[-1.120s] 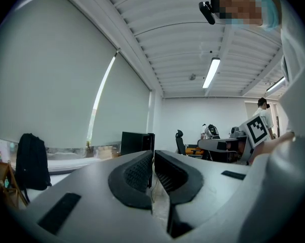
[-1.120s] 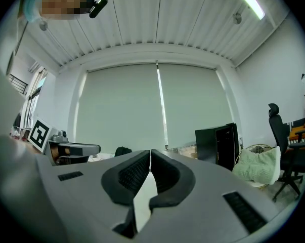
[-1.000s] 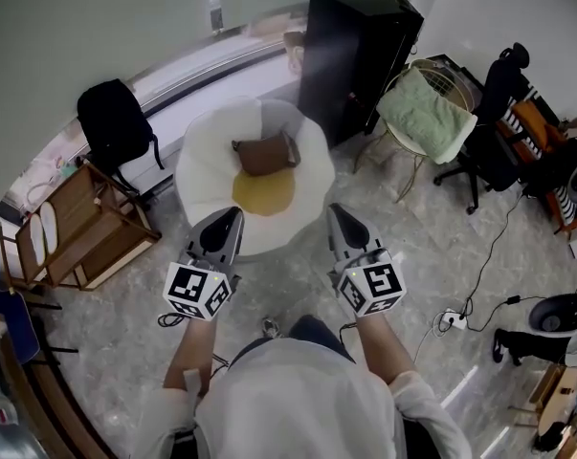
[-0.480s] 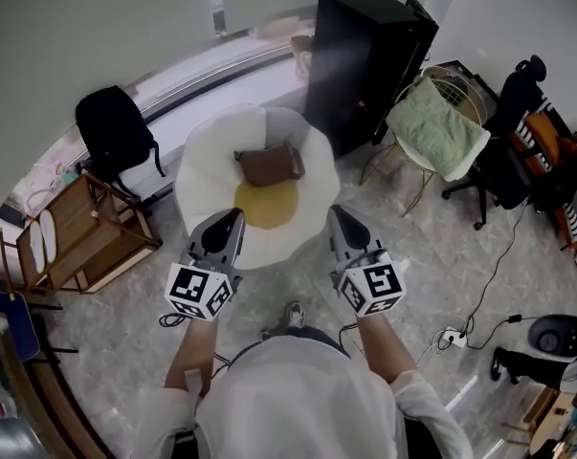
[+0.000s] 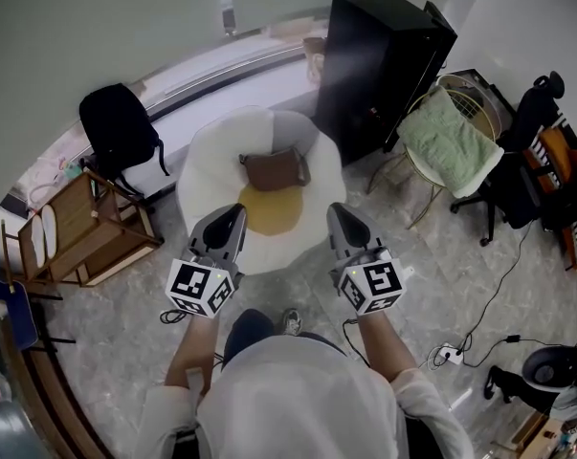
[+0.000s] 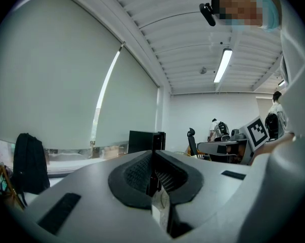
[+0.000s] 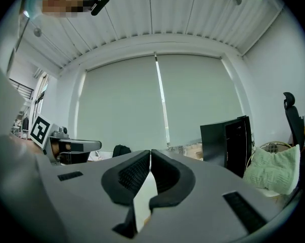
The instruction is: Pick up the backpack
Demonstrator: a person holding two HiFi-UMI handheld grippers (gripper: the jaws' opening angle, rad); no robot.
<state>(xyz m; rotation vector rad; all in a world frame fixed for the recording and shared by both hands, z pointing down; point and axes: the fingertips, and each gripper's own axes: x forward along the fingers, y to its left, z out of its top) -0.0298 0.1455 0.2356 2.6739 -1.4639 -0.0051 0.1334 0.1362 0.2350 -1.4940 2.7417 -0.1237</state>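
Far left on floor, black backpack untouched; left hand-held gripper, right hand-held gripper both clamped closed, empty, well apart from it.

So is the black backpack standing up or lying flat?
Standing up. The black backpack stands tall against the wall in the head view, and the left gripper view shows it upright too.

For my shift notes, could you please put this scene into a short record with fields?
target: black fabric backpack, upright by the window, untouched
left: left hand-held gripper, jaws shut, empty
right: right hand-held gripper, jaws shut, empty
ahead: round white cushioned seat holding a brown leather bag
beside backpack: slatted wooden rack
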